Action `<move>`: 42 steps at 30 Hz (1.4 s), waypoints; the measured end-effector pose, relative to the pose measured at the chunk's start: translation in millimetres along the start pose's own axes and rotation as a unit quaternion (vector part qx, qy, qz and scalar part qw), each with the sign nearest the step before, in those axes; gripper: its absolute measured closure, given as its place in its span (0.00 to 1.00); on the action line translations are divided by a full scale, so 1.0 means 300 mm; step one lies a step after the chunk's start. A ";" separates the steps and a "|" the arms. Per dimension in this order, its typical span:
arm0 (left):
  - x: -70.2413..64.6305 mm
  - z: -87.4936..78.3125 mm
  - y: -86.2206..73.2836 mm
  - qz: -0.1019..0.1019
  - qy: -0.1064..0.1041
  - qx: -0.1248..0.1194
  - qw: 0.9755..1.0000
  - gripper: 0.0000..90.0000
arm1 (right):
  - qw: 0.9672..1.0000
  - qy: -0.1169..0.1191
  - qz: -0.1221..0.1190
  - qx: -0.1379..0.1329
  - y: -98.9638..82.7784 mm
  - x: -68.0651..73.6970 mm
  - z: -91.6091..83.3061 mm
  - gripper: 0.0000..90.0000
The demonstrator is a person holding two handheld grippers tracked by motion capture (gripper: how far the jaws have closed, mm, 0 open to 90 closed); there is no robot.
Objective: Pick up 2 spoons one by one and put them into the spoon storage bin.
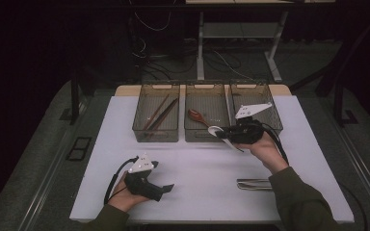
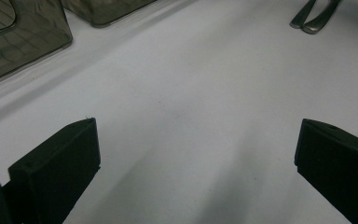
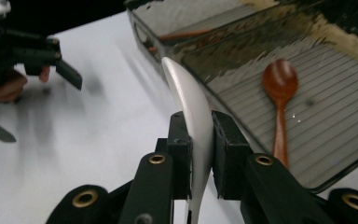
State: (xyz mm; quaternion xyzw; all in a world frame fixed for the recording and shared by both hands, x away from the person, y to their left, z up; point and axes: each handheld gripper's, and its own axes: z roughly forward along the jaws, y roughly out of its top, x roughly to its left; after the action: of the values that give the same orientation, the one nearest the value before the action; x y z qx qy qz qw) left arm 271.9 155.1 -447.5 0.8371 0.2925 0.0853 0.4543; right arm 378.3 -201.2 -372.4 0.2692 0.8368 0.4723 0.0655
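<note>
My right gripper (image 3: 200,154) is clamped on the white spoon (image 3: 193,107), held just above the near rim of the middle bin (image 1: 207,136), where a brown spoon (image 3: 279,88) lies. The pads pinch the spoon's thin edge, so I judge it could twist or slip out. My left gripper (image 1: 161,188) rests open and empty, near left.
</note>
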 end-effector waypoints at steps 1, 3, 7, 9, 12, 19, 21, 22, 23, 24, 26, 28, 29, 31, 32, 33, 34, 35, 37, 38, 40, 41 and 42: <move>0.000 0.001 0.000 0.000 0.000 0.000 1.000 0.00 | 1.000 -0.002 0.003 -0.005 0.005 -0.005 -0.004 0.87; -0.001 0.002 0.000 -0.001 0.000 0.000 1.000 0.00 | 1.000 -0.006 0.007 -0.010 0.015 -0.015 -0.008 0.87; 0.000 0.001 0.000 -0.001 0.000 0.000 1.000 0.00 | 1.000 -0.013 0.010 -0.019 0.036 -0.035 -0.002 0.87; 0.002 0.000 0.000 0.001 -0.001 0.001 1.000 0.00 | 1.000 -0.015 0.015 -0.022 0.047 -0.042 0.008 0.87; 0.003 0.000 -0.001 0.001 0.000 0.002 1.000 0.00 | 0.999 -0.018 0.016 -0.024 0.065 -0.053 0.020 0.87; 0.002 0.001 0.000 0.001 0.000 0.003 1.000 0.00 | 0.999 -0.029 0.021 -0.033 0.117 -0.086 0.040 0.87; 0.001 0.001 0.000 -0.001 0.000 0.002 1.000 0.00 | 0.999 -0.033 0.023 -0.034 0.130 -0.097 0.048 0.87; 0.001 0.001 0.000 0.000 0.000 0.002 1.000 0.00 | 0.998 -0.034 0.026 -0.035 0.136 -0.102 0.052 0.87; 0.001 0.001 0.000 0.000 0.000 0.003 1.000 0.00 | 0.998 -0.034 0.028 -0.035 0.143 -0.107 0.056 0.87; 0.002 0.000 0.000 0.001 0.000 0.004 1.000 0.00 | 0.998 -0.035 0.028 -0.036 0.148 -0.111 0.060 0.87; 0.002 0.000 0.000 0.000 -0.001 0.002 1.000 0.00 | 0.998 -0.039 0.032 -0.035 0.160 -0.119 0.069 0.87; 0.002 0.001 0.000 0.000 -0.001 0.002 1.000 0.00 | 0.998 -0.042 0.034 -0.035 0.171 -0.124 0.077 0.87; 0.002 0.001 0.000 0.000 -0.001 0.001 1.000 0.00 | 0.998 -0.043 0.034 -0.037 0.175 -0.127 0.080 0.87; 0.000 0.001 0.000 -0.002 -0.001 0.000 1.000 0.00 | 0.998 -0.045 0.034 -0.037 0.184 -0.133 0.089 0.87; 0.000 0.002 0.000 -0.001 -0.001 0.000 1.000 0.00 | 0.998 -0.047 0.038 -0.035 0.188 -0.135 0.095 0.87; 0.000 0.002 0.000 -0.002 -0.002 0.000 1.000 0.00 | 0.998 -0.047 0.036 -0.034 0.191 -0.139 0.101 0.87; 0.000 0.002 0.000 -0.002 -0.002 0.000 1.000 0.00 | 0.998 -0.050 0.039 -0.032 0.195 -0.141 0.108 0.87; 0.000 0.002 0.000 -0.002 -0.002 0.000 1.000 0.00 | 0.997 -0.052 0.040 -0.031 0.197 -0.144 0.115 0.87; -0.001 0.002 0.000 -0.002 -0.002 -0.001 1.000 0.00 | 0.997 -0.054 0.042 -0.027 0.199 -0.150 0.131 0.87; 0.000 0.003 0.000 -0.002 -0.002 -0.001 1.000 0.00 | 0.997 -0.055 0.042 -0.026 0.199 -0.153 0.137 0.87; -0.001 0.003 0.000 -0.002 -0.002 0.002 1.000 0.00 | 0.997 -0.054 0.046 -0.020 0.196 -0.158 0.154 0.87; -0.001 0.003 0.000 -0.001 -0.001 0.001 1.000 0.00 | 0.997 -0.057 0.045 -0.017 0.193 -0.161 0.163 0.87; -0.001 0.003 0.001 -0.002 -0.002 -0.001 1.000 0.00 | 0.997 -0.059 0.048 -0.014 0.190 -0.162 0.171 0.87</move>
State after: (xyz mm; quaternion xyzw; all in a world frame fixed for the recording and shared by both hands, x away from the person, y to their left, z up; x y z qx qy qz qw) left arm 272.0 154.2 -447.7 0.8364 0.2930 0.0834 0.4556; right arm 460.4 -163.9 -360.4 0.3354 0.8111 0.4695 0.0956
